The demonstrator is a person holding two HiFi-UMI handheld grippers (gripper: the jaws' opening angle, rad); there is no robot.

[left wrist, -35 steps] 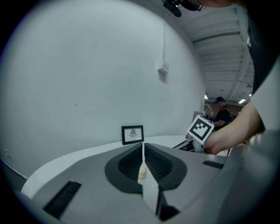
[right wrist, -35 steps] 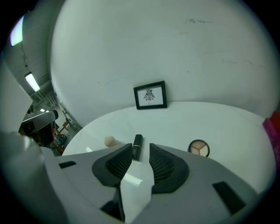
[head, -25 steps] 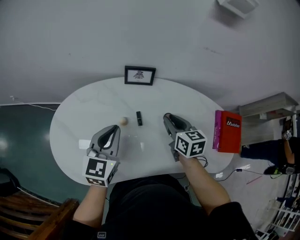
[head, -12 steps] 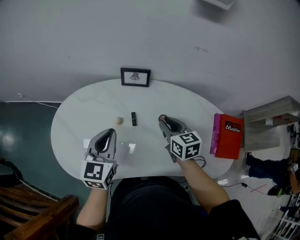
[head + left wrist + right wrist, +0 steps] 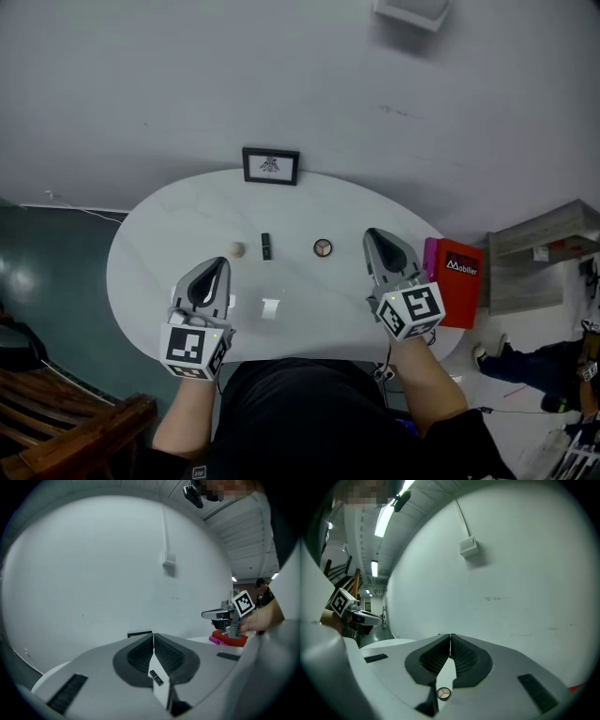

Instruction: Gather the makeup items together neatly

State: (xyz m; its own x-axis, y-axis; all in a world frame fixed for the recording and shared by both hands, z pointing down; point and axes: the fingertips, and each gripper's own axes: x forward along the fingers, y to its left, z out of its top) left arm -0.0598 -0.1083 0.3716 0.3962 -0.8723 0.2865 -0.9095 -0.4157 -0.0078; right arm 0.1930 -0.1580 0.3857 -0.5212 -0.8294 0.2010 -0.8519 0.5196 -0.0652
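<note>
On the white oval table (image 5: 159, 225) lie a beige ball (image 5: 236, 249), a black lipstick (image 5: 266, 246) and a round compact (image 5: 322, 247), in a row. My left gripper (image 5: 217, 264) hovers just in front of the ball and lipstick, shut and empty. In the left gripper view the lipstick (image 5: 156, 678) shows below the closed jaws. My right gripper (image 5: 372, 232) is right of the compact, apart from it. Its jaws have just been closing and stand shut with nothing between them. The compact (image 5: 443, 693) shows beneath them in the right gripper view.
A framed picture (image 5: 270, 166) stands at the table's far edge. A red book (image 5: 459, 272) with a pink one beside it lies at the right end. A wooden chair (image 5: 66, 422) is at the lower left, off the table.
My right gripper has pulled away to the right and risen, leaving the compact uncovered on the table, and its jaws have closed. The left gripper has lifted slightly.
</note>
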